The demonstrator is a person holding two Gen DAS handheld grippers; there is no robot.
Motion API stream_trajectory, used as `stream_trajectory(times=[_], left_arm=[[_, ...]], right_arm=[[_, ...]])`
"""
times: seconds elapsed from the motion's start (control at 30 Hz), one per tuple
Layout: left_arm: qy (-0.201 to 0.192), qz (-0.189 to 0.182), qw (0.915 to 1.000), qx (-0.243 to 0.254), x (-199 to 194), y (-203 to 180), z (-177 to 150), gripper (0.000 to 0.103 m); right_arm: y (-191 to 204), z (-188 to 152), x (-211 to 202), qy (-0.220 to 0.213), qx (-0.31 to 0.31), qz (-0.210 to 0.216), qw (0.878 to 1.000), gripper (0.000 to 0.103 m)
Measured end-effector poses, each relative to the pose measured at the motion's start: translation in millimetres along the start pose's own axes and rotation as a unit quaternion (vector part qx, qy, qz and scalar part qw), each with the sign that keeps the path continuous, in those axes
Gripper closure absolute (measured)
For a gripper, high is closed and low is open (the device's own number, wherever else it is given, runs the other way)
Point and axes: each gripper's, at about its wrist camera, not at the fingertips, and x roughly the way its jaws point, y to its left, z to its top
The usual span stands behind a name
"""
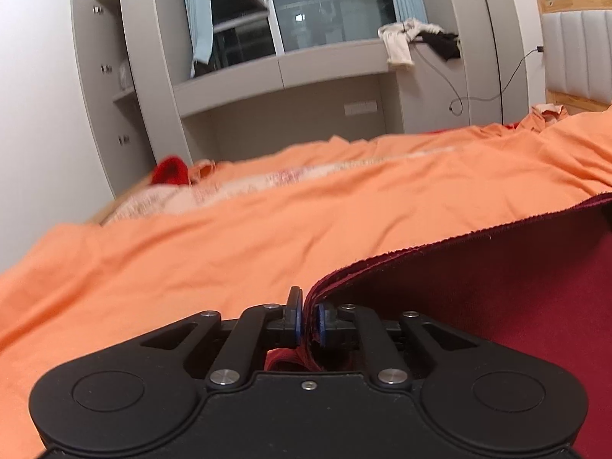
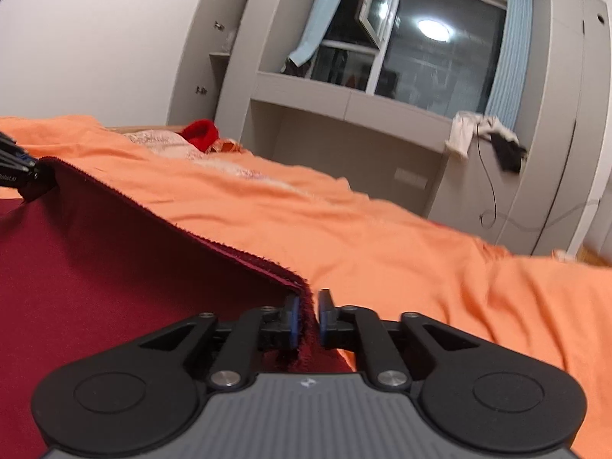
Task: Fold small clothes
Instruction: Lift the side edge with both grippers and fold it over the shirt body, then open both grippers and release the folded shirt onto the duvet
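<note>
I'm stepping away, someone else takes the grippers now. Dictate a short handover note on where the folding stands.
Left gripper: fingers slightly apart, a corner of the dark red garment between them; grip looks loose.
Right gripper: same at the other corner, small gap beside the cloth.
Garment: its hemmed edge is stretched between both grippers, low over the orange bedsheet.
Done: edge lifted and carried over the bed.
Left: lay it flat and make the folds; none is visible yet. A bright red item waits at the far end.

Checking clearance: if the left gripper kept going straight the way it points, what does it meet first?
Likely the orange bedsheet; the left gripper tilts down toward it, dark red garment edge between its fingers. Depth is unclear.
</note>
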Motion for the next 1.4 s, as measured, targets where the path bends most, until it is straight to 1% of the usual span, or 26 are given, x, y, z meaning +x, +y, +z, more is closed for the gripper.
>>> stream_trajectory(times=[0.03, 0.07, 0.1, 0.13, 0.17, 0.2, 0.23, 0.27, 0.33, 0.37, 0.4, 0.43, 0.5, 0.57, 0.63, 0.7, 0.73, 0.8, 0.87, 0.97, 1.07, 1.1, 1.13, 1.2, 1.27, 1.4], left_arm=[[0.004, -0.005, 1.0000, -0.008, 3, 2, -2, 0.085], [0.008, -0.010, 0.9998, -0.016, 5, 4, -4, 0.084], [0.012, -0.019, 0.9994, -0.025, 7, 7, -6, 0.079], [0.017, -0.026, 0.9989, -0.034, 9, 11, -8, 0.070], [0.021, -0.032, 0.9983, -0.044, 9, 13, -11, 0.064], [0.025, -0.037, 0.9974, -0.057, 9, 18, -13, 0.050], [0.027, -0.041, 0.9964, -0.069, 9, 21, -15, 0.039], [0.027, -0.044, 0.9953, -0.082, 7, 27, -18, 0.035], [0.024, -0.056, 0.9922, -0.109, 0, 38, -22, 0.031], [0.023, -0.063, 0.9906, -0.120, -3, 41, -24, 0.029], [0.023, -0.070, 0.9887, -0.131, -6, 47, -27, 0.025], [0.024, -0.076, 0.9873, -0.138, -8, 51, -29, 0.022], [0.032, -0.084, 0.9862, -0.140, -10, 55, -36, 0.022], [0.043, -0.069, 0.9888, -0.126, -8, 55, -43, 0.022], [0.071, -0.041, 0.9909, -0.107, 1, 52, -52, 0.022], [0.093, -0.013, 0.9918, -0.087, 7, 50, -60, 0.022], [0.096, -0.004, 0.9923, -0.078, 10, 50, -64, 0.021], [0.095, -0.005, 0.9926, -0.075, 12, 51, -67, 0.021], [0.092, -0.003, 0.9928, -0.077, 10, 53, -68, 0.021], [0.085, 0.002, 0.9935, -0.075, 8, 53, -68, 0.021], [0.066, 0.007, 0.9941, -0.086, -2, 53, -67, 0.021], [0.056, 0.010, 0.9942, -0.092, -8, 55, -67, 0.018], [0.046, 0.012, 0.9939, -0.099, -16, 56, -67, 0.011], [0.024, 0.013, 0.9928, -0.116, -33, 59, -68, 0.001], [0.006, 0.009, 0.9923, -0.123, -49, 61, -68, 0.001], [-0.010, 0.004, 0.9914, -0.130, -74, 62, -73, 0.001]], right_arm=[[-1, -3, 2, 0.006, 0.004, 0.003, 1.000, 0.079], [-3, -4, 2, 0.011, 0.006, 0.007, 1.000, 0.076], [-4, -7, 3, 0.015, 0.009, 0.010, 1.000, 0.070], [-7, -8, 3, 0.018, 0.011, 0.012, 1.000, 0.061], [-9, -9, 3, 0.019, 0.015, 0.012, 1.000, 0.052], [-10, -9, 3, 0.020, 0.018, 0.012, 1.000, 0.049], [-12, -10, 2, 0.020, 0.021, 0.009, 1.000, 0.043], [-14, -10, 0, 0.020, 0.023, 0.009, 0.999, 0.035], [-19, -10, -3, 0.018, 0.030, 0.006, 0.999, 0.027], [-22, -11, -6, 0.018, 0.034, 0.005, 0.999, 0.024], [-25, -12, -8, 0.018, 0.038, 0.005, 0.999, 0.022], [-27, -15, -12, 0.019, 0.042, 0.006, 0.999, 0.018], [-31, -17, -17, 0.020, 0.048, 0.006, 0.999, 0.013], [-32, -22, -22, 0.023, 0.049, 0.003, 0.999, 0.008], [-31, -29, -26, 0.029, 0.046, -0.001, 0.999, 0.002], [-28, -36, -28, 0.038, 0.034, -0.013, 0.999, 0.001], [-26, -38, -28, 0.044, 0.025, -0.023, 0.998, 0.001], [-22, -45, -28, 0.056, 0.006, -0.050, 0.997, 0.001], [-23, -51, -27, 0.062, 0.003, -0.068, 0.996, 0.001], [-30, -55, -29, 0.059, 0.025, -0.071, 0.995, 0.001], [-36, -54, -39, 0.038, 0.043, -0.072, 0.996, 0.000], [-38, -52, -44, 0.031, 0.048, -0.073, 0.996, 0.000], [-39, -50, -48, 0.023, 0.052, -0.072, 0.996, 0.000], [-40, -46, -57, 0.006, 0.065, -0.067, 0.996, 0.000], [-38, -42, -65, -0.009, 0.077, -0.060, 0.995, 0.000], [-28, -35, -83, -0.032, 0.090, -0.049, 0.994, 0.000]])
